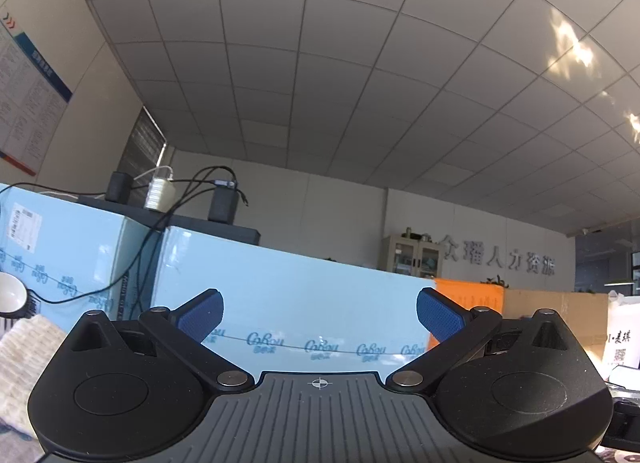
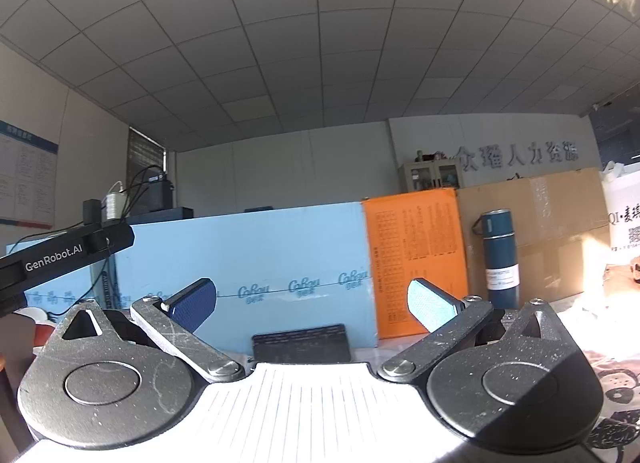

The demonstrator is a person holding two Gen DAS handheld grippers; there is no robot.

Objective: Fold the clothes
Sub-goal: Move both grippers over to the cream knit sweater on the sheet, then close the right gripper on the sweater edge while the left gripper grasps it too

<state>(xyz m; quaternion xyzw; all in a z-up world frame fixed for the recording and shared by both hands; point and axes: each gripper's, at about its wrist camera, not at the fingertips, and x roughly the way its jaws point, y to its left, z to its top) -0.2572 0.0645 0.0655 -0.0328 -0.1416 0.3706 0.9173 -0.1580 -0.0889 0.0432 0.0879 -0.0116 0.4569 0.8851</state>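
Both grippers point up and forward, away from the table top. My left gripper (image 1: 320, 315) is open and empty, its blue pads wide apart against a light blue board. A cream knitted cloth (image 1: 20, 363) lies at the lower left of the left wrist view, beside the gripper body. My right gripper (image 2: 312, 303) is open and empty. A patterned cloth (image 2: 616, 379) lies on the table at the lower right of the right wrist view. The left gripper's black body (image 2: 60, 255) shows at the left of that view.
A light blue foam board (image 2: 248, 263) stands across the back, with an orange sheet (image 2: 416, 255) and a cardboard box (image 2: 560, 231) to its right. A teal flask (image 2: 500, 259) stands by the box. A black flat device (image 2: 300, 343) lies ahead. A white bowl (image 1: 10, 295) sits at far left.
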